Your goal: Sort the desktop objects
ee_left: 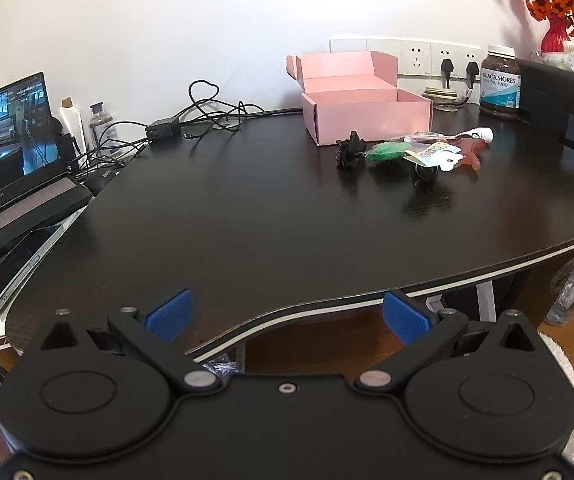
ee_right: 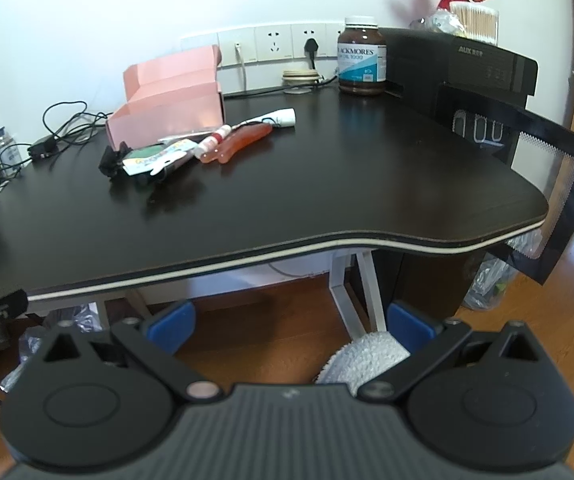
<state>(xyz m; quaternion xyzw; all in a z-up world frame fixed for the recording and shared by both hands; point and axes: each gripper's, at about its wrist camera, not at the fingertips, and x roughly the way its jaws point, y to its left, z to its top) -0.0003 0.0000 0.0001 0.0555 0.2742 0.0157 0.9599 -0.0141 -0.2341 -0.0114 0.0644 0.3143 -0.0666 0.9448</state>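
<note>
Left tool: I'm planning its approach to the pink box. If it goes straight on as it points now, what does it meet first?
Probably the bare dark desk top, near its front edge. The open left tool tilts downward; the pink box sits farther back and right, though depth is uncertain.

both wrist views look down over the desk's (ee_left: 247, 208) near edge, sharing the pink box (ee_right: 175, 108).

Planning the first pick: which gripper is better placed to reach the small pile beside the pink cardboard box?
Probably the left gripper: open, already over the black desk; right gripper is short of its edge.
</note>
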